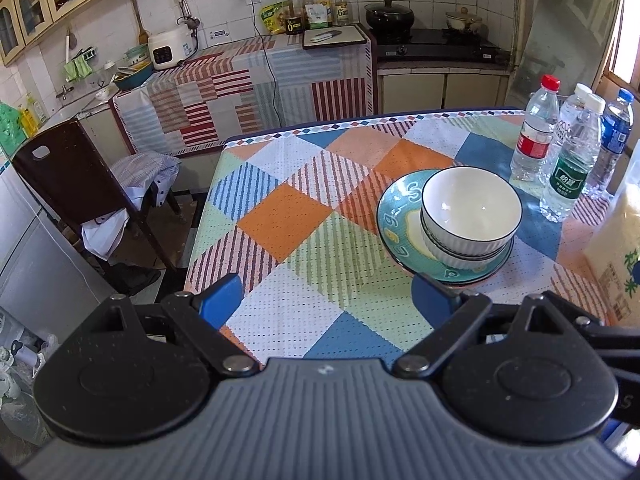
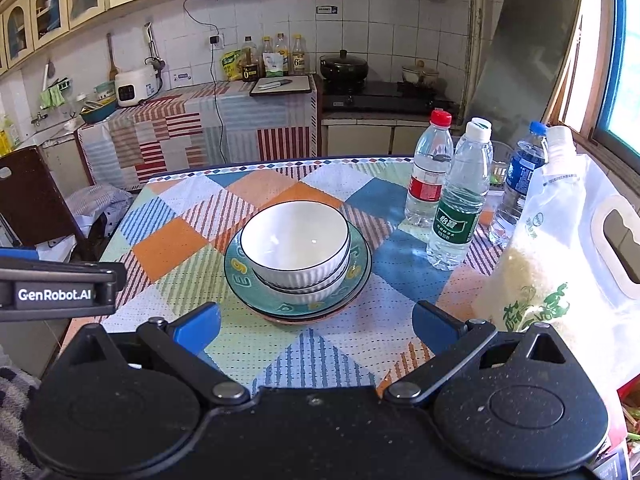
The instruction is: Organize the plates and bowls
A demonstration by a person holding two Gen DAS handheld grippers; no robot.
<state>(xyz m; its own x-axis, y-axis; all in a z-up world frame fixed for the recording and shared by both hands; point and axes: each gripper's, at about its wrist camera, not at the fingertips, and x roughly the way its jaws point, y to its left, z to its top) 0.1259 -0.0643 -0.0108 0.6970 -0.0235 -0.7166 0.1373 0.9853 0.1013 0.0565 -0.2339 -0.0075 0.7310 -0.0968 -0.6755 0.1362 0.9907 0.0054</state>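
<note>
Two white ribbed bowls [image 1: 470,216] [image 2: 296,244] sit nested one in the other on a stack of teal patterned plates [image 1: 394,224] [image 2: 240,276], with an orange-rimmed plate at the bottom. The stack rests on the checked tablecloth [image 1: 288,220] [image 2: 172,244]. My left gripper [image 1: 326,304] is open over the cloth, its right blue finger just in front of the plates' near rim, touching nothing. In the right wrist view my right gripper [image 2: 316,328] is open too, with the stack a little ahead between its blue fingers, apart from both. The left gripper's black body [image 2: 60,292] shows at the left edge.
Several water bottles [image 1: 560,156] [image 2: 456,200] stand at the table's far right. A bag of rice [image 2: 552,272] [image 1: 616,248] stands at the right edge. A dark chair [image 1: 72,184] with clothes is left of the table. Kitchen counter and stove [image 1: 432,44] lie behind.
</note>
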